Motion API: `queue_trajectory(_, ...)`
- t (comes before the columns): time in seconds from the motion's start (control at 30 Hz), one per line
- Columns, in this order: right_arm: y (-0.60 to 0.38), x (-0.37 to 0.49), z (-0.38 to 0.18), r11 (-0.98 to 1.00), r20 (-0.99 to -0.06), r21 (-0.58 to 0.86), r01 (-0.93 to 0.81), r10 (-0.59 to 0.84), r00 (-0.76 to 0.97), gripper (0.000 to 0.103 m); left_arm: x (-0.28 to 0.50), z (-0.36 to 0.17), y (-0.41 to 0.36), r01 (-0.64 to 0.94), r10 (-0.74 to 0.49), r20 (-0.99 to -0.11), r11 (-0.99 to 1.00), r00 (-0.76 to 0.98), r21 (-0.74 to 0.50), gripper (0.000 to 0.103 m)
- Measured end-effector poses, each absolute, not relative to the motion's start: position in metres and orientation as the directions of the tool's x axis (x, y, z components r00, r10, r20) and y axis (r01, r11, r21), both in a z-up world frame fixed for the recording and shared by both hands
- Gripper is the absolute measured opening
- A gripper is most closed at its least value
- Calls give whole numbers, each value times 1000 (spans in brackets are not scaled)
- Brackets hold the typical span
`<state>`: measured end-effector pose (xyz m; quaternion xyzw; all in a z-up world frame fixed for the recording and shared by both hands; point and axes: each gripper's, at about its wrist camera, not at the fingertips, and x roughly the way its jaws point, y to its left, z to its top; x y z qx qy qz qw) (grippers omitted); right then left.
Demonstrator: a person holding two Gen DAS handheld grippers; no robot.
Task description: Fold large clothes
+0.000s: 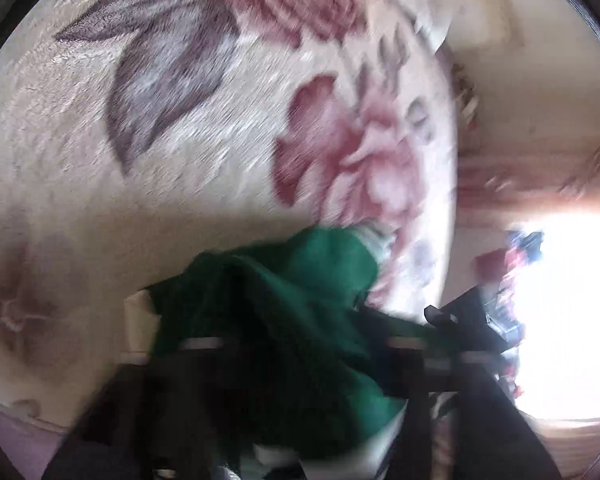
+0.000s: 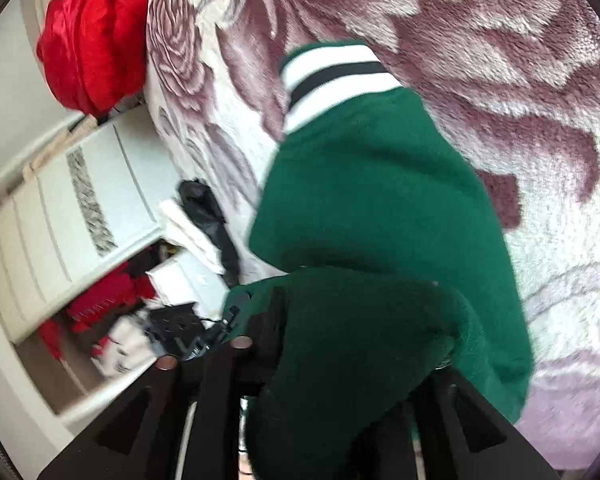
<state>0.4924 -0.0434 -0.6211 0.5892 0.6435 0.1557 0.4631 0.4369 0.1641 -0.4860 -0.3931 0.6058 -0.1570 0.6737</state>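
The sweater [image 2: 380, 208] is green, with a white-and-black striped cuff [image 2: 332, 76] at its far end, and it lies on the floral blanket [image 2: 540, 80] that covers the bed.

In the right wrist view, the right tool [image 2: 352, 368] has a thick bunched fold of the sweater between its two black fingers [image 2: 236, 380]. The fingers stand fairly wide, one on each side of the fold, and the cloth fills the gap; the tool appears to be gripping it. From the tool the sweater runs up and away to the cuff, which rests on the blanket.

In the left wrist view, which is blurred, the left tool [image 1: 300, 344] is buried in green cloth [image 1: 292, 292]. The sweater drapes over the tool and hides most of both fingers, so I cannot tell how far they are open or whether they pinch the cloth.

A red bundle [image 2: 92, 40] lies at the blanket's edge, left of the cuff. Left of the sweater, beyond the blanket, stands a white cabinet [image 2: 60, 208], with red and white clothes [image 2: 100, 312] heaped below it.
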Motion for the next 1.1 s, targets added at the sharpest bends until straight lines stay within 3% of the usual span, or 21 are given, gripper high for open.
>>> queue_trajectory(0.03, -45, 495, -617, 228, -392, 755, 615, 909, 144, 65, 439, -482, 169, -276, -694, -677, 620, 246, -735, 100)
queue_trajectory(0.1, -44, 501, -606, 171, -354, 772, 612, 916, 191, 81, 444, -475, 180, -297, -676, -676, 607, 295, -737, 100)
queue_trajectory(0.2, -40, 511, -597, 133, -331, 774, 619, 919, 216, 91, 448, -469, 186, -299, -634, -704, 638, 321, -710, 100)
queue_trajectory(0.37, -30, 540, -590, 220, -362, 731, 645, 927, 94, 94, 445, -463, 175, -240, -561, -766, 734, 313, -635, 100)
queue_trajectory(0.5, -13, 566, -581, 577, -576, 598, 556, 792, -202, 94, 440, -473, 169, -231, -534, -793, 765, 292, -601, 100)
queue_trajectory(0.53, -6, 569, -579, 594, -571, 591, 545, 786, -237, 94, 438, -475, 168, -234, -530, -797, 768, 291, -596, 100)
queue_trajectory(0.7, -21, 566, -563, 333, -394, 700, 632, 918, -47, 95, 424, -473, 176, -261, -512, -799, 763, 315, -592, 100)
queue_trajectory(0.77, -28, 563, -558, 292, -375, 724, 625, 927, 2, 97, 416, -467, 182, -267, -504, -795, 758, 337, -594, 100)
queue_trajectory(0.93, -49, 549, -526, 339, -448, 785, 518, 888, 98, 97, 400, -454, 183, -251, -481, -801, 777, 355, -578, 100)
queue_trajectory(1.03, -68, 540, -499, 236, -370, 862, 449, 898, 237, 97, 393, -456, 170, -221, -460, -823, 810, 332, -543, 100)
queue_trajectory(1.1, -80, 531, -482, 393, -518, 817, 423, 822, 237, 97, 389, -461, 157, -190, -447, -839, 835, 310, -516, 100)
